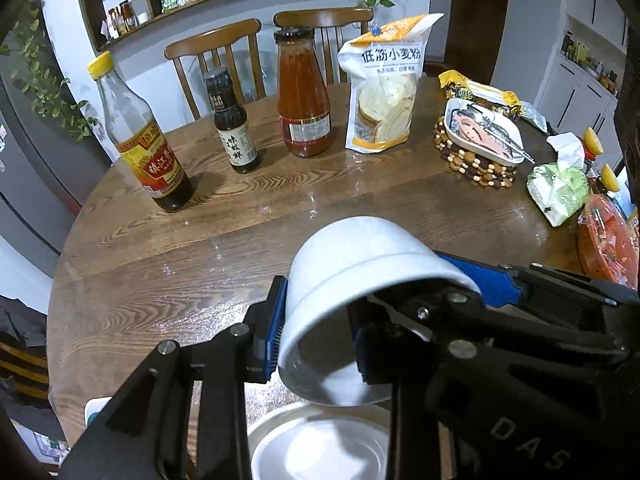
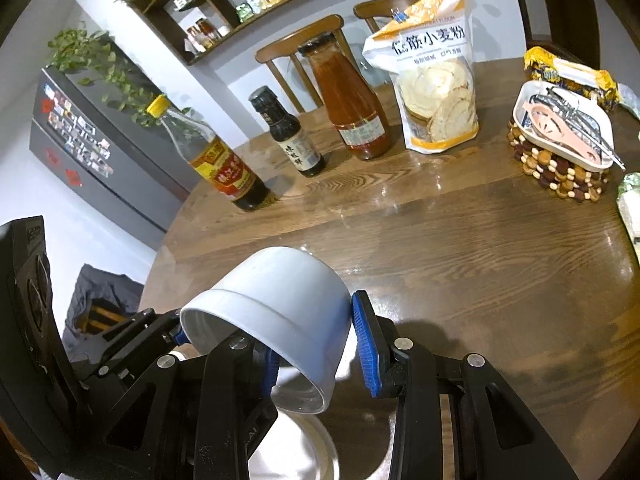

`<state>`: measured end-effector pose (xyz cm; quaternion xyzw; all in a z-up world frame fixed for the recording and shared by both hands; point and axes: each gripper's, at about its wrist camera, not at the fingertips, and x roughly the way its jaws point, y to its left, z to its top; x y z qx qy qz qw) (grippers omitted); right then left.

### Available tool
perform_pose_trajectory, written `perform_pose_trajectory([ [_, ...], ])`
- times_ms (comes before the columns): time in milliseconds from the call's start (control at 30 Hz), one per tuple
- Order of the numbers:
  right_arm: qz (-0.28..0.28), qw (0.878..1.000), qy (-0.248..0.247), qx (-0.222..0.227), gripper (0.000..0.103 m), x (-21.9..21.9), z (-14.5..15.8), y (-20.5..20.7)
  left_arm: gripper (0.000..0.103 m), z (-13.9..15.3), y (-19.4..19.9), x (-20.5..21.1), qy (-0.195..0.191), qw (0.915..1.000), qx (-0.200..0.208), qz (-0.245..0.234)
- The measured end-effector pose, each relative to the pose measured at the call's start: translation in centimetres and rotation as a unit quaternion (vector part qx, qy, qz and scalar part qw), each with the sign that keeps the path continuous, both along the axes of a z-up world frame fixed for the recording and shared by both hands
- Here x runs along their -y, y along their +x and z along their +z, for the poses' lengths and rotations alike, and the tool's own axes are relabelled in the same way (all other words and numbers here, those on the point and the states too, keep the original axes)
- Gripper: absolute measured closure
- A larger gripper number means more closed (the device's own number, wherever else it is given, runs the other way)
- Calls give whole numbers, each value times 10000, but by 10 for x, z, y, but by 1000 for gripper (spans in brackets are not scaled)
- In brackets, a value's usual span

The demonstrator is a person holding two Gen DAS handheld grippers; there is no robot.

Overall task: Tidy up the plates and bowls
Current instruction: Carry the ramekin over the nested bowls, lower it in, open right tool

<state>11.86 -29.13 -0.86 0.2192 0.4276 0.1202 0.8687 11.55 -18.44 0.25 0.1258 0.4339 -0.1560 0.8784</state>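
A white bowl (image 1: 352, 256) (image 2: 276, 300) hangs tilted above the table, its mouth turned down towards the cameras. My left gripper (image 1: 320, 342) is shut on its wall, one blue pad (image 1: 276, 328) outside and the other inside. My right gripper (image 2: 320, 356) pinches the opposite wall the same way, with its outer pad (image 2: 366, 344) against the bowl's side. In the left wrist view the right gripper's blue pad (image 1: 492, 280) shows at the bowl's right. Directly below the bowl lies a white plate (image 1: 320, 440) (image 2: 296, 452), partly hidden by the fingers.
On the round wooden table (image 1: 168, 280) stand a vinegar bottle (image 1: 148, 148), a dark sauce bottle (image 1: 234, 128), a red sauce bottle (image 1: 304, 100) and a flour bag (image 1: 380, 92). A cutlery dish on a beaded mat (image 1: 480, 136), a tissue pack (image 1: 560, 188) and a red plate (image 1: 608, 244) lie right.
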Motion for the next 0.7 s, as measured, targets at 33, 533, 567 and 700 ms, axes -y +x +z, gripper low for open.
perform_pose_trajectory([
  [33,4,10000,-6,24,66,-1,2,-3,74,2,-3,-1,-6,10000,27,-2],
  [533,148,9998,-82,78,66,-14,14,-48,74,14,-51,-12,47,9998,173,14],
  [567,178,9998,-69,34,66,-16,13,-52,74,14,-55,-13,76,9998,169,6],
  [700,231,9997,-58,-78,67,-22,6,-65,74,7,-69,-18,146,9998,93,16],
])
